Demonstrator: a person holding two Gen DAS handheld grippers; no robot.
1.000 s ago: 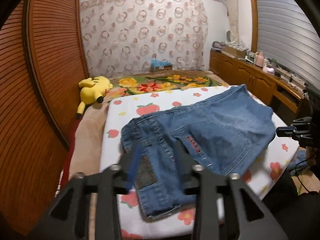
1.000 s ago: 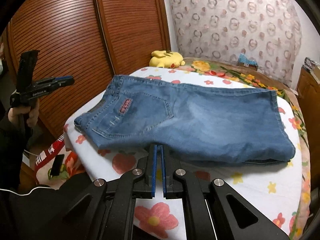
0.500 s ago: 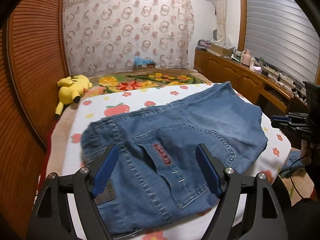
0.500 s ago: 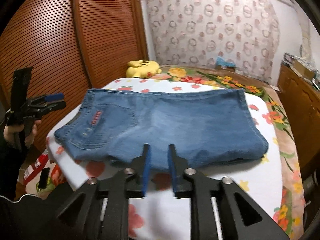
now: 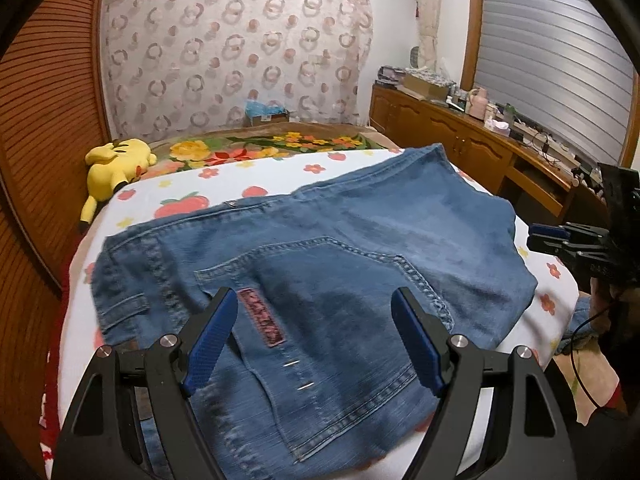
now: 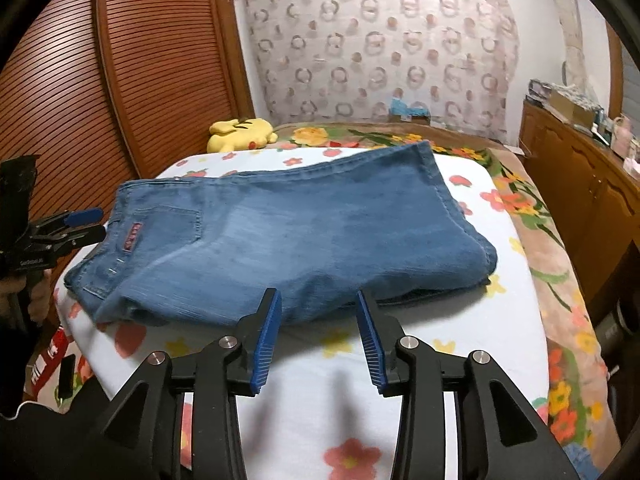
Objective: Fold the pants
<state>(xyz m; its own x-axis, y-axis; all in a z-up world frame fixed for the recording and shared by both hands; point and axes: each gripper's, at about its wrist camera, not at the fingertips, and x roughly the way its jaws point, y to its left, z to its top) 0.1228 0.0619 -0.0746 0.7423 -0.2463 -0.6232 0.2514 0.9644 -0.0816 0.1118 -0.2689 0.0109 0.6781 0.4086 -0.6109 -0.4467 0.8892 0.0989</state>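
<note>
Blue jeans (image 5: pixel 328 264) lie folded in a flat rectangle on the white flowered bed sheet (image 5: pixel 256 178). My left gripper (image 5: pixel 316 300) is open and empty, hovering over the back pocket at the waist end. My right gripper (image 6: pixel 318 300) is open and empty at the near long edge of the jeans (image 6: pixel 288 232), over the sheet (image 6: pixel 320 392). Each gripper shows in the other's view: the right one (image 5: pixel 560 236) at the right edge, the left one (image 6: pixel 76 224) at the left edge.
A yellow plush toy (image 5: pixel 116 164) lies at the bed's far left, also in the right wrist view (image 6: pixel 242 132). A slatted wooden wardrobe (image 6: pixel 120 80) runs along the left. A wooden dresser (image 5: pixel 472 148) with clutter stands on the right. A floral blanket (image 6: pixel 532 216) covers the far side.
Both grippers have opened. The left one let go of the waistband and swung right over the back pocket. The right one went from shut to open at the jeans' near edge.
</note>
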